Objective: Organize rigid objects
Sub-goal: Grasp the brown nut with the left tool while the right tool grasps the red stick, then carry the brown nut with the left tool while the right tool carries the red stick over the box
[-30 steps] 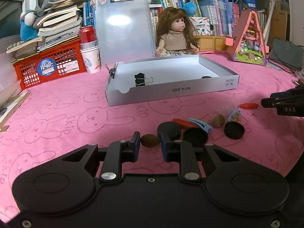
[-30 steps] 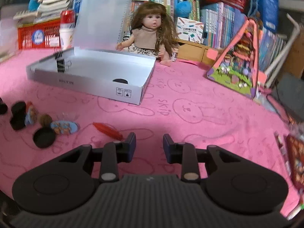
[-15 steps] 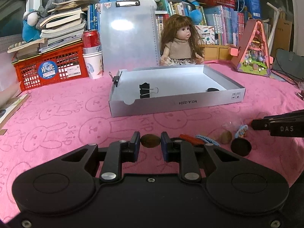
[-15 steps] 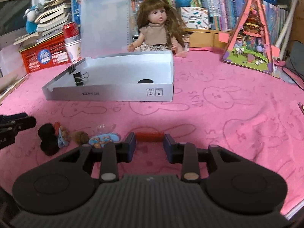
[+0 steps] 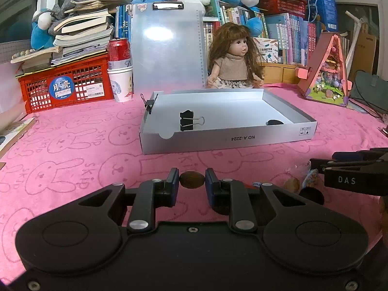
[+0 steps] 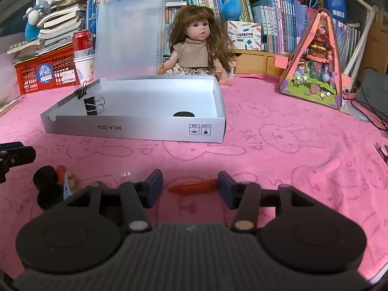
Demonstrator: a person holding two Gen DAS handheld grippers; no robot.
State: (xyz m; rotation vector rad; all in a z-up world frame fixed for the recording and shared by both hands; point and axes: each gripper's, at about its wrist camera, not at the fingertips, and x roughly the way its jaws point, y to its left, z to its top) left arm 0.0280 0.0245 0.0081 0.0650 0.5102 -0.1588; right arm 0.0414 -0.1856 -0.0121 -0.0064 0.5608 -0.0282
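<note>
Right now left gripper (image 5: 192,180) is clamped on a brown nut (image 5: 192,180), both pads touching it, held above the pink cloth (image 5: 72,150). Right gripper (image 6: 190,185) is spread wide, fingers either side of a red pepper (image 6: 192,186) lying flat on the cloth; right tip touches or nearly touches the pepper's end, left finger is clear of it.

Loose pile sits between the two grippers: black caps (image 6: 46,175), a second nut (image 5: 292,184), a blue patterned clip (image 6: 71,184), a red piece (image 6: 60,169) behind. From the left wrist view the right gripper's fingers hang just above that pile; part of the pile is hidden behind the left gripper body.

Further back, the white tray (image 5: 228,138) lies open on the cloth, near wall marked NO.A-2224. Inside: a black binder clip (image 5: 186,120) near the left end, a black disc (image 5: 274,122) near the right end. A smaller binder clip (image 5: 149,103) is clipped on the tray's left wall.

Behind the tray: clipboard (image 5: 167,46) standing upright, doll (image 5: 234,58) seated, red crate (image 5: 65,83) with books, can (image 5: 118,49) in a paper cup, triangular toy house (image 5: 327,70) to the right.
</note>
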